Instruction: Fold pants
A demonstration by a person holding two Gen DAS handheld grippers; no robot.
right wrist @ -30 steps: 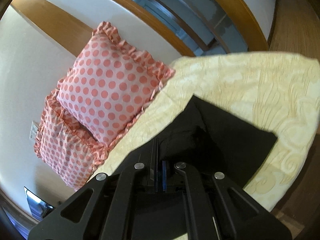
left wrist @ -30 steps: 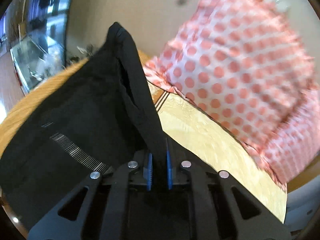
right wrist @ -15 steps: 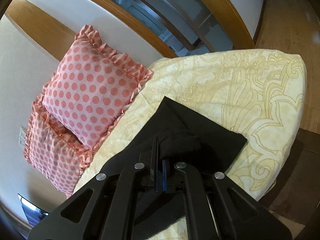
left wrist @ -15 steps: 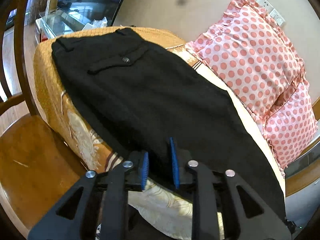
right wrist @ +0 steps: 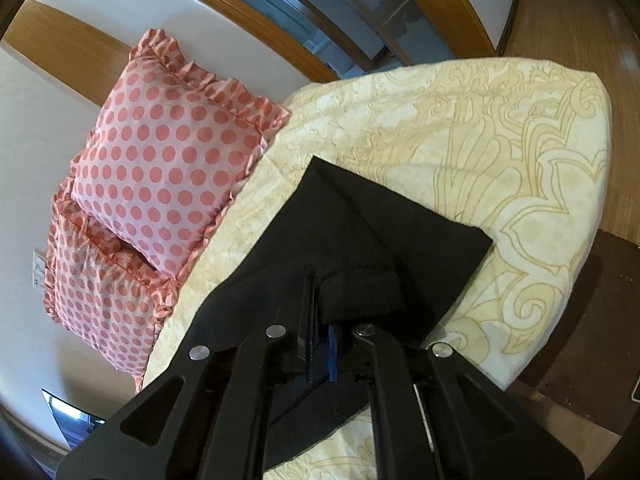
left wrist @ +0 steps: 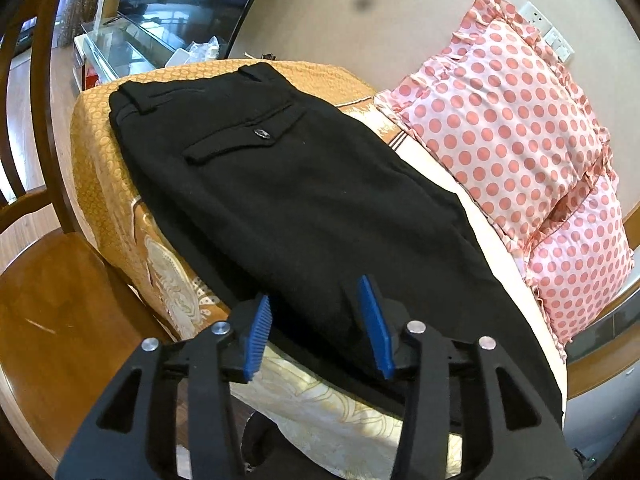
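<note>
Black pants (left wrist: pixel 288 184) lie flat along a cushioned seat, waistband and buttoned back pocket at the far left end. My left gripper (left wrist: pixel 316 324) is open, its blue pads (left wrist: pixel 256 336) apart over the pants' near edge, holding nothing. In the right wrist view the leg end of the pants (right wrist: pixel 380 240) lies on the cream cover. My right gripper (right wrist: pixel 320 352) is shut on a bunched fold of the black cloth near the hem.
Two pink polka-dot pillows (left wrist: pixel 520 128) (right wrist: pixel 172 156) lean on the wall behind the pants. The seat cover is orange (left wrist: pixel 100 168) at the left end and cream patterned (right wrist: pixel 500 152) at the right. A wooden chair (left wrist: pixel 40 120) stands at left. Wooden floor lies beyond.
My left gripper let go of the pants' edge and opened; the cloth dropped flat. It pulled back slightly. My right gripper stayed shut on the leg end and shifted little.
</note>
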